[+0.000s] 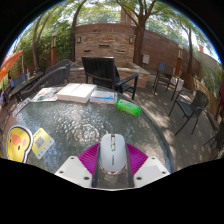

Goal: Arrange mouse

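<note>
You've got a round glass patio table (pixel 85 125) under the gripper (pixel 113 168), reflecting the trees overhead. Far ahead past its rim sits a dark patio chair (pixel 105 72), brick wall (pixel 110 42) behind it. On the far side of the table, ahead of the fingers: an open book (pixel 76 93), white box (pixel 103 97) just beside it, green bottle (pixel 128 107) lying flat next to that. Off to your left, yellow cards (pixel 20 142) near the rim. Grey mouse (pixel 113 154) sits between the fingers, purple pads (pixel 91 158) against both its sides – you're clamped on it, mouse resting on the glass.
</note>
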